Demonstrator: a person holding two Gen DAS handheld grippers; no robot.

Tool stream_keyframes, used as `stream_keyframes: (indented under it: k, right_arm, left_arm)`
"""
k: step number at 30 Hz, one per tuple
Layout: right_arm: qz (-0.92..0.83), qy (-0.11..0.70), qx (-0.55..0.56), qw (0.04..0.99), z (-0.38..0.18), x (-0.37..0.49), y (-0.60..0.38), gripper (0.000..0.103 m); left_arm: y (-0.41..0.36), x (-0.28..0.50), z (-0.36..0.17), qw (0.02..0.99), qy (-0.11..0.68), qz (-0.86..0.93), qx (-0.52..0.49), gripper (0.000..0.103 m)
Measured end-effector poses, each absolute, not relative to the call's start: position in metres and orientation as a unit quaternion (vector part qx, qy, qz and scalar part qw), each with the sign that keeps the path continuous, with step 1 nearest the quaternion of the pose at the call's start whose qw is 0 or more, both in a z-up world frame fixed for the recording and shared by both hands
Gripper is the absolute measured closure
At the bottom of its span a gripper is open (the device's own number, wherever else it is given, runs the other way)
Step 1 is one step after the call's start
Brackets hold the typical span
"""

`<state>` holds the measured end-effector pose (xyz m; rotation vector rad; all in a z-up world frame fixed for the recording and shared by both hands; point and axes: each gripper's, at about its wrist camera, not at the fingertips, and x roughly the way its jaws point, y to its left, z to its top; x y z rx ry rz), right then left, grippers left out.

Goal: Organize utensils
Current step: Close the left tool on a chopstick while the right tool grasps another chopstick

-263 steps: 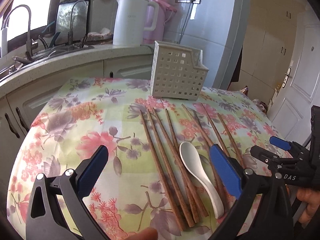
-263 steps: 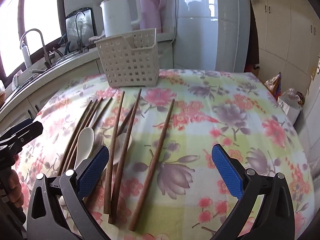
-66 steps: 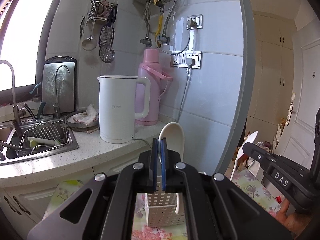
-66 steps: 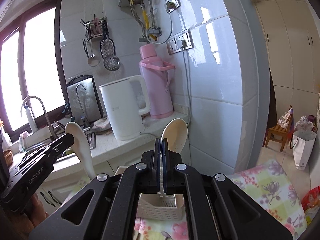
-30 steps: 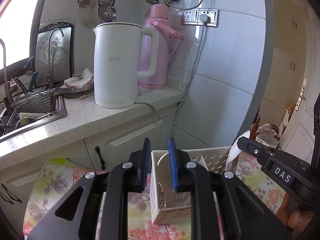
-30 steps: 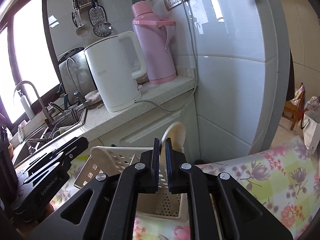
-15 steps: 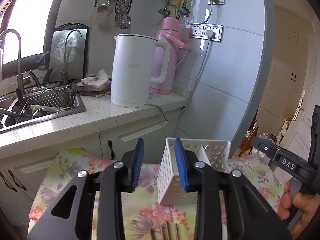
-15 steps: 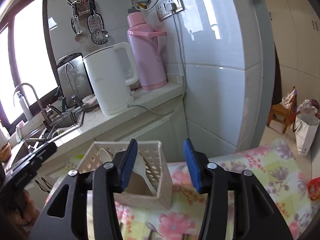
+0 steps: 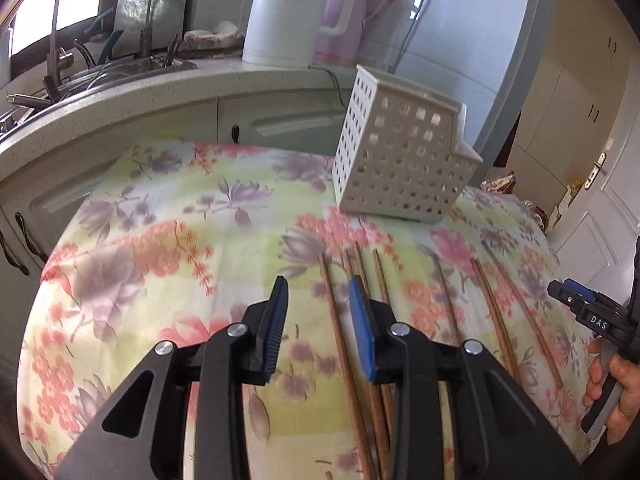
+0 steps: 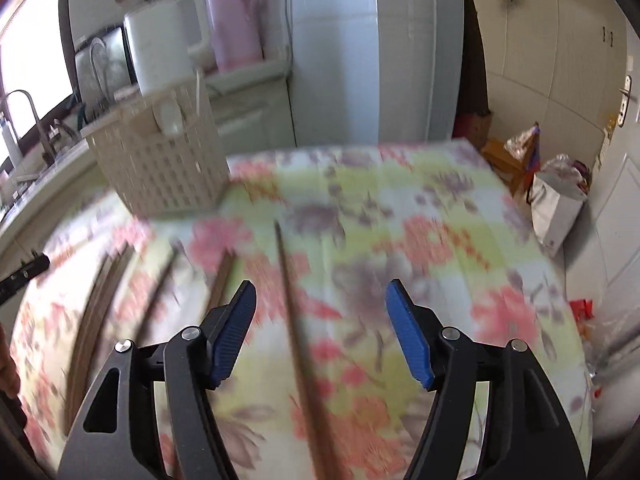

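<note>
Directly below right hand-held gripper (image 10: 320, 332), chopstick (image 10: 298, 344)

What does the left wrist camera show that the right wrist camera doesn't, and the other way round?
Only the left wrist view shows the open left gripper up close and the steel sink.

Only the right wrist view shows the open right gripper, a white spoon standing in the basket, and a white bag on the floor.

Both show the perforated cream plastic basket, brown wooden chopsticks, floral tablecloth and white kettle.
</note>
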<state>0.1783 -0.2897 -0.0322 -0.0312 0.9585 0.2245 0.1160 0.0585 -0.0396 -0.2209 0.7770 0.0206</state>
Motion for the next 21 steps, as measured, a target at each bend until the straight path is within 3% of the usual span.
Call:
stream_keyframes:
  k: [6, 12, 21]
  right_arm:
    - [0.130, 0.477, -0.029, 0.869, -0.047, 0.176, -0.281, 0.043]
    - [0.147, 0.488, -0.048, 0.859, -0.057, 0.181, -0.265, 0.062]
    - [0.138, 0.492, -0.074, 0.856, -0.061, 0.196, -0.253, 0.064]
  left_arm:
    - [0.055, 0.117, -0.064, 0.903, 0.413, 0.006, -0.117, 0.076]
    - [0.048, 0.128, -0.069, 0.895, 0.433, 0.010, -0.111, 0.082]
    - [0.030, 0.139, -0.080, 0.887, 0.455, 0.016, -0.072, 0.084]
